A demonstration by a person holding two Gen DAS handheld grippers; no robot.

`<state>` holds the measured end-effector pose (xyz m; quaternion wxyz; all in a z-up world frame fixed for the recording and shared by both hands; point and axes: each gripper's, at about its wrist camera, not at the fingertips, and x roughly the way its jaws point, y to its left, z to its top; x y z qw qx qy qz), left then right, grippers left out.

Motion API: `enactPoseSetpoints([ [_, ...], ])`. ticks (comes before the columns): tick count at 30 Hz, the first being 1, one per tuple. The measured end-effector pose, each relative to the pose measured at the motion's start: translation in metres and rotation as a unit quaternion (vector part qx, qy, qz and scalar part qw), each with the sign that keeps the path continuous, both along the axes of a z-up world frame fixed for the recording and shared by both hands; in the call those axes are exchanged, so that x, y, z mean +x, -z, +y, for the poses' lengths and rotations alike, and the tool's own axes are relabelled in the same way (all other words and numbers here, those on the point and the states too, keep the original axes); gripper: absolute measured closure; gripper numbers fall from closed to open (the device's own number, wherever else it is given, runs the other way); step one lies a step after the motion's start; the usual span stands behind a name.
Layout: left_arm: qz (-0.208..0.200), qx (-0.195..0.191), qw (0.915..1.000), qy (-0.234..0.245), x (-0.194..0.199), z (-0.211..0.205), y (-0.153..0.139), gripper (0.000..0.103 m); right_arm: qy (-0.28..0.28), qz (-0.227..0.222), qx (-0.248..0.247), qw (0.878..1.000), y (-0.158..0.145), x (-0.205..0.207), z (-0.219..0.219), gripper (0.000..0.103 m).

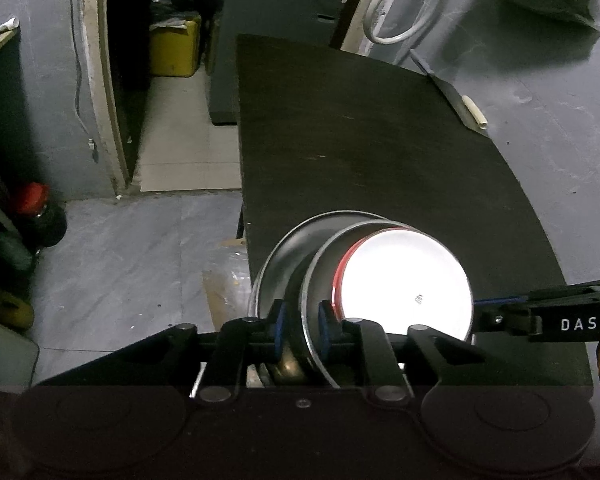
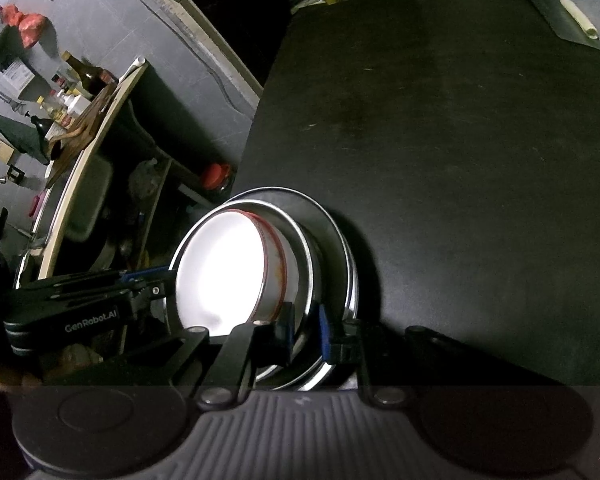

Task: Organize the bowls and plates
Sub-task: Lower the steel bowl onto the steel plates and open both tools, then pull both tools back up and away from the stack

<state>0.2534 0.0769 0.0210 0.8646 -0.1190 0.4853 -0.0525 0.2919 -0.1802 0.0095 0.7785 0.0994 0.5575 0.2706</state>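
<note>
Left wrist view shows your left gripper (image 1: pixel 301 330) and right gripper (image 2: pixel 305 330) each pinching opposite rims of the steel bowl (image 1: pixel 320 276), nested with the white plate (image 1: pixel 404 280) at the table (image 1: pixel 380 140) corner, so uneven release could tip everything off.

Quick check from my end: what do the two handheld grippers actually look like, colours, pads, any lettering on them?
Both are matte black linkage grippers with silver pivot pins and blue pads on the fingertips. The left gripper shows white "GenRobot.AI" lettering on its side in the right wrist view. The right gripper carries white letters "DAS" in the left wrist view, and its body has a grey ribbed panel. No cables or sleeves are visible.
</note>
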Motion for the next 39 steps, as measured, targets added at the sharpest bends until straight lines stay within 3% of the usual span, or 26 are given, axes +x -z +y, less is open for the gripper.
enactPoseSetpoints([
  [4,0.0,0.007,1.0,-0.003,0.0,0.001,-0.001,0.074,0.005,-0.003,-0.011,1.0,0.001,0.0,-0.001,0.074],
  [11,-0.007,0.027,0.9995,-0.017,0.0,0.003,-0.003,0.056,0.012,-0.004,-0.016,1.0,0.002,0.0,-0.004,0.07],
  [16,-0.011,0.038,0.9989,-0.027,0.0,0.003,-0.005,0.046,0.018,-0.007,-0.015,1.0,0.002,-0.001,-0.007,0.057],
  [22,-0.016,0.053,0.9977,-0.039,-0.001,0.003,-0.007,0.031,0.026,-0.009,-0.013,1.0,0.003,-0.003,-0.01,0.051],
  [34,-0.031,0.078,0.9943,-0.065,-0.006,0.001,-0.013,0.014,0.043,-0.026,-0.016,0.999,0.0,-0.012,-0.016,0.035],
  [36,-0.038,0.08,0.9937,-0.069,-0.008,0.001,-0.015,0.006,0.044,-0.031,-0.017,0.998,-0.001,-0.014,-0.016,0.033],
  [39,-0.044,0.08,0.9935,-0.068,-0.01,-0.001,-0.016,0.005,0.047,-0.037,-0.019,0.998,-0.003,-0.016,-0.018,0.029],
])
